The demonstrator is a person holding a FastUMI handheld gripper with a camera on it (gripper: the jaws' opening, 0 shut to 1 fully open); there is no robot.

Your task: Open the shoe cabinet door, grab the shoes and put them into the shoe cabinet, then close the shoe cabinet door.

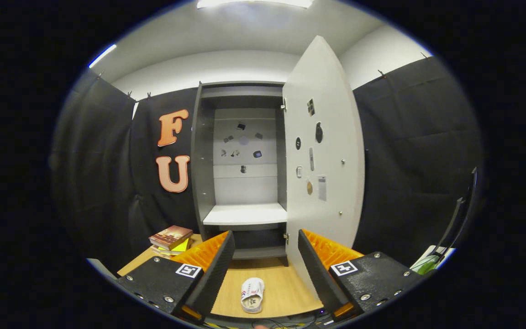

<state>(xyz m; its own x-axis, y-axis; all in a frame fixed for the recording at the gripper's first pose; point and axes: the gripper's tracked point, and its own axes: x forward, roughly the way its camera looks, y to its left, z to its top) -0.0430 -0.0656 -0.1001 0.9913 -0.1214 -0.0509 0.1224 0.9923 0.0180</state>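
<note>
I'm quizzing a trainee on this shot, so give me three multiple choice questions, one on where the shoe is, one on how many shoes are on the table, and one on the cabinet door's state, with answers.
1. Where is the white shoe?
A. On the cabinet's white shelf
B. On the wooden table, between the gripper's fingers
C. On top of the books

2. How many shoes lie on the table?
A. One
B. Two
C. Three

3. What state is the shoe cabinet door in?
A. Fully shut
B. Removed and lying flat
C. Swung open

Answers:
1. B, the shoe sits on the table in the gap of the open gripper, untouched, short of the shoe cabinet.
2. A, a single white shoe is seen there.
3. C, the door stands out to the right and the white shelf inside is bare.
</note>
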